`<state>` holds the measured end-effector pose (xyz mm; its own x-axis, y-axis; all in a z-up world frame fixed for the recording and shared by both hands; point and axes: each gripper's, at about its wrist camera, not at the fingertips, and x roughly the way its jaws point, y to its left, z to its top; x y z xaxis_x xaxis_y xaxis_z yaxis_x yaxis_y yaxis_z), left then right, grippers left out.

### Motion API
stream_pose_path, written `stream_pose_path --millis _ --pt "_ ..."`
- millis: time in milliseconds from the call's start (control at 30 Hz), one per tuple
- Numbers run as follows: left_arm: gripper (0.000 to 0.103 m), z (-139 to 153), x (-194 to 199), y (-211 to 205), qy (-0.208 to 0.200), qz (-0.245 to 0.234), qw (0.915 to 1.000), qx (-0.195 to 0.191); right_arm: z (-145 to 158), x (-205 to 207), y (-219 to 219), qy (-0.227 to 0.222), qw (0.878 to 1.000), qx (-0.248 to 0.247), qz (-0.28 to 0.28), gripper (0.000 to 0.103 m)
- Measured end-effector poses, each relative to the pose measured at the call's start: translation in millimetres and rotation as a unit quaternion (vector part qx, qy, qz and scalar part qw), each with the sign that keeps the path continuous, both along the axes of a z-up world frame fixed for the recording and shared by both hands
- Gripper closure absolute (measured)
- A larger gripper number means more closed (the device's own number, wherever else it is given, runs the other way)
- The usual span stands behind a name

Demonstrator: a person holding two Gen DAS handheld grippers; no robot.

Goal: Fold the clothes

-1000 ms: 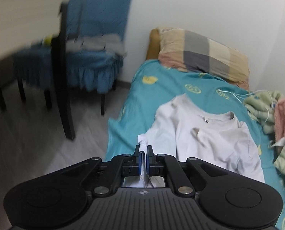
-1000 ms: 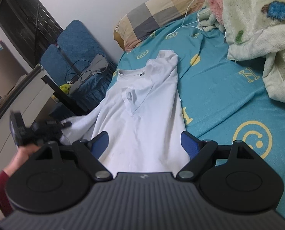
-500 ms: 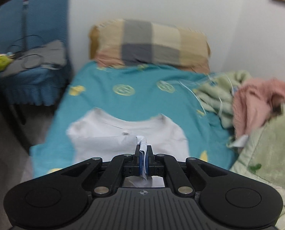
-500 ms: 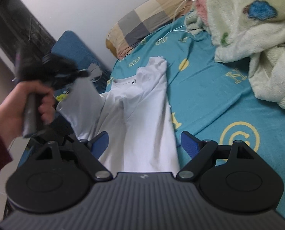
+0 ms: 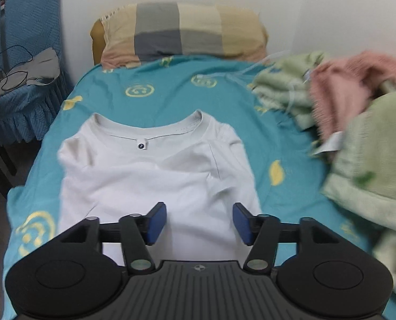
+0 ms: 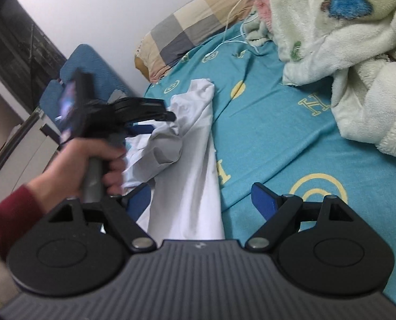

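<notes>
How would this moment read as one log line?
left gripper: open over white T-shirt | right gripper: open | sleeves folded in

You have one white T-shirt [image 5: 155, 176], one checked pillow [image 5: 182, 36], two hand-held grippers [image 5: 199, 222] [image 6: 200, 200], one bed [image 5: 171, 90].

Bare bedsheet [image 5: 171, 98] lies open at 12 o'clock, between the white shirt [image 5: 155, 176] and the pillow [image 5: 182, 33]. A heap of blankets [image 5: 371, 144] blocks 3 o'clock; a blue chair [image 5: 19, 61] crowds 10 o'clock.
</notes>
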<state>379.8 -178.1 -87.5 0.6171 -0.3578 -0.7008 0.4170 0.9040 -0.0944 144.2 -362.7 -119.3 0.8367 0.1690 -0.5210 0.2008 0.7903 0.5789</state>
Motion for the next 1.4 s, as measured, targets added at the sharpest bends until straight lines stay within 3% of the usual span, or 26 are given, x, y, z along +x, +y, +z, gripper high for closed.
stream_pose_path --millis 100,200,333,533,600,700,767,867,1100,1167,1267,1333,1400 --pt "0.034 14 -54 60 0.017 0.016 0.9989 -0.040 4 -2 4 -0.005 1.000 -0.007 0.008 0.019" --pt "0.030 9 -109 126 0.074 0.046 0.9937 -0.070 9 -7 6 -0.012 1.000 -0.009 0.016 0.019" --pt "0.030 -15 -168 201 0.156 0.089 0.9809 -0.073 19 -14 9 -0.026 0.999 -0.007 0.025 0.019" --pt "0.032 -44 -203 249 0.264 0.081 0.9559 -0.099 27 -18 15 -0.026 0.999 -0.017 0.030 0.019" --pt "0.034 -53 -211 246 0.282 0.052 0.9544 -0.084 28 -18 19 -0.024 0.999 -0.028 0.033 0.019" --pt "0.047 -48 -221 233 0.268 0.020 0.9629 -0.021 27 -16 24 -0.019 0.998 -0.039 0.039 0.019" --pt "0.085 -41 -226 225 0.267 0.015 0.9634 0.017 24 -15 26 -0.014 0.998 -0.044 0.042 0.019" --pt "0.096 -19 -240 204 0.233 -0.006 0.9697 0.073 22 -13 27 -0.010 0.998 -0.045 0.045 0.019" --pt "0.098 34 -293 126 0.162 -0.022 0.9766 0.139 21 -14 21 -0.019 0.998 -0.024 0.046 0.019" --pt "0.098 25 -306 107 0.182 -0.025 0.9732 0.138 21 -15 18 -0.021 0.999 -0.016 0.046 0.019" --pt "0.098 0 -325 83 0.190 -0.053 0.9663 0.165 20 -17 14 -0.027 0.998 0.014 0.051 0.019" --pt "0.096 -9 -333 76 0.180 -0.060 0.9648 0.182 17 -19 10 -0.031 0.997 0.041 0.057 0.019" --pt "0.088 -13 -337 76 0.166 -0.057 0.9665 0.188 15 -23 8 -0.033 0.995 0.067 0.065 0.019"
